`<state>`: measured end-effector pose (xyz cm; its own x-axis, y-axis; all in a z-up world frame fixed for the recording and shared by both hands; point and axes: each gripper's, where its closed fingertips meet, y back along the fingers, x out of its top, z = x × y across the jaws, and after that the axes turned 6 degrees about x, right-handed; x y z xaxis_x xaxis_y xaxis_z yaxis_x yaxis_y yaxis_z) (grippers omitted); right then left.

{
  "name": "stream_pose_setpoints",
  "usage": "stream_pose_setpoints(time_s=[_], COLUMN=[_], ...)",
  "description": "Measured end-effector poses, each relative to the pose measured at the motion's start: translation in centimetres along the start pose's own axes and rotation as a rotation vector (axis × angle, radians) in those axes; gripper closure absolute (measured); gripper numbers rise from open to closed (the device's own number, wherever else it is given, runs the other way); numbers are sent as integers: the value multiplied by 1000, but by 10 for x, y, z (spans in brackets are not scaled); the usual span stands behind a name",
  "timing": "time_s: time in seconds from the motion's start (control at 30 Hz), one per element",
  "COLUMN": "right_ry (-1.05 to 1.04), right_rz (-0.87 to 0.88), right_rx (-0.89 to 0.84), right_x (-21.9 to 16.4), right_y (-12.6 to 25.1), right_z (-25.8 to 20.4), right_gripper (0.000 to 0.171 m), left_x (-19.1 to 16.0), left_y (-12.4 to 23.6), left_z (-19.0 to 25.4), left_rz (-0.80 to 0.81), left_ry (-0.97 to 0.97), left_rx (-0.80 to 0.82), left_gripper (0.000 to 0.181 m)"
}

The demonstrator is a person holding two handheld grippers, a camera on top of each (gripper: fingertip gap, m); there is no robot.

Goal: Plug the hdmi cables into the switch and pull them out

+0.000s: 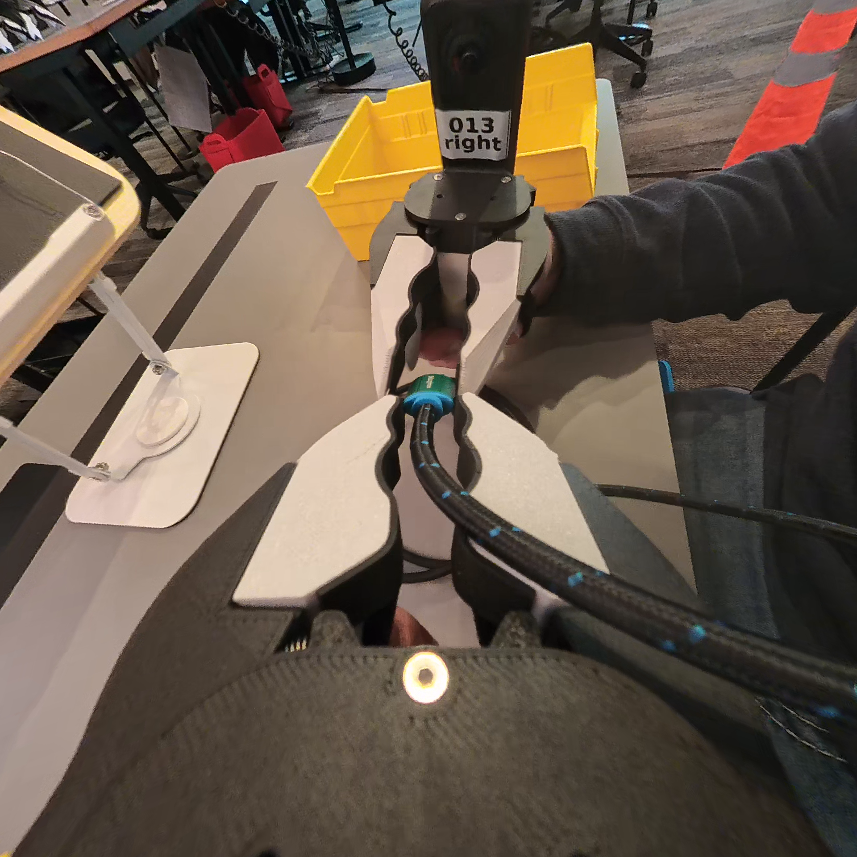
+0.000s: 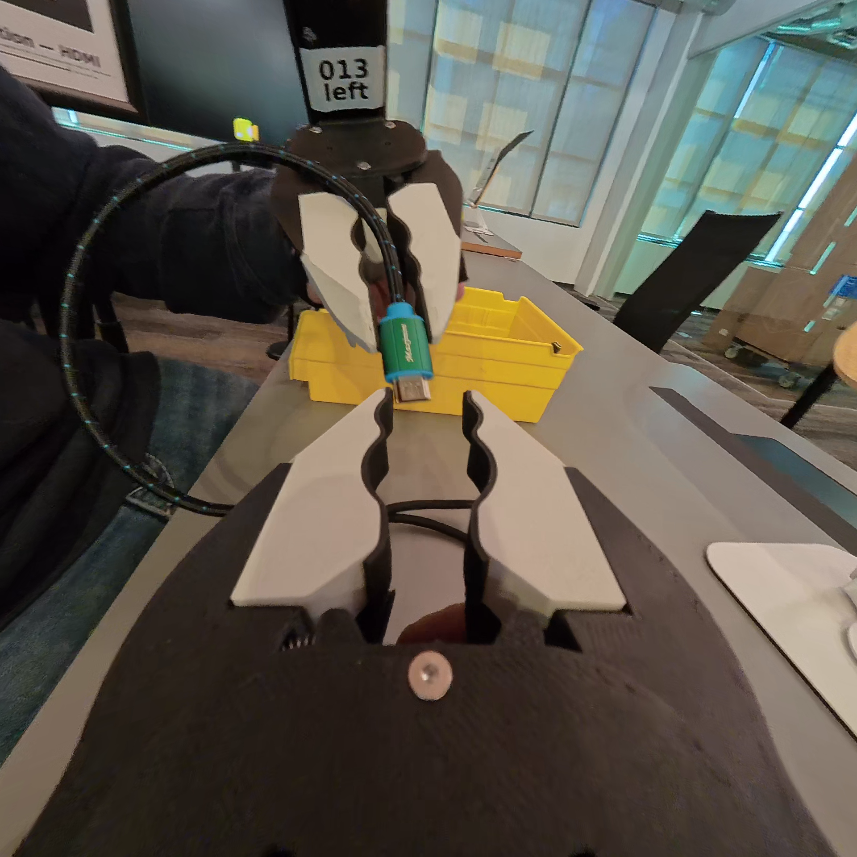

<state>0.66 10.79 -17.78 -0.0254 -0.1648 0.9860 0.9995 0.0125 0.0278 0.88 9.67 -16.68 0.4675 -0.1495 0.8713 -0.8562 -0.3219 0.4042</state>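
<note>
Facing each other tip to tip above the grey tabletop [image 2: 603, 463], with the left gripper [image 1: 429, 402] clamped on the green-and-blue HDMI plug [image 1: 429, 392] and the right gripper [image 2: 426, 399] spread apart, gripping nothing. Seen in the right wrist view: left gripper [image 2: 403, 338] pointed down toward the camera, plug [image 2: 406, 352] pinched between its white fingers [image 2: 334, 278] at the blue collar end, metal connector tip poking out free just beside the left fingertip of the right gripper (touching or not, hard to tell). Seen in the left wrist view: right gripper [image 1: 429, 371] tilted down from above, a visible gap between its tips, plug held just below them. Black braided cable [image 1: 510, 519] with blue flecks ran back from the plug between the left gripper's fingers, then off toward the right side of that view; in the right wrist view the same cable [image 2: 74, 324] arced in a wide loop past a dark sleeve [image 2: 162, 241] and down to the tabletop's near edge. Yellow bin [image 2: 501, 352] sat on the tabletop behind the plug, toward the far edge. Flat white stand base [image 1: 162, 440] lay near the left edge in the left wrist view. No switch discernible in either view. Second, thinner black cord [image 2: 431, 519] lay on the tabletop under the right gripper.
</note>
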Motion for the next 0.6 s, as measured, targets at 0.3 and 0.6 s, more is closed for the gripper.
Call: stream_pose_setpoints(time_s=[0.3, 0.6], right_ry=[-12, 46], right_rz=[-174, -490], right_rx=[-250, -333], right_x=[-36, -85], right_y=[13, 9], right_z=[45, 72], right_gripper=[138, 124], left_x=[8, 11], left_y=[27, 45], left_z=[-28, -46], left_rz=[16, 29], left_ry=[-3, -2], left_rx=[93, 151], left_gripper=[162, 162])
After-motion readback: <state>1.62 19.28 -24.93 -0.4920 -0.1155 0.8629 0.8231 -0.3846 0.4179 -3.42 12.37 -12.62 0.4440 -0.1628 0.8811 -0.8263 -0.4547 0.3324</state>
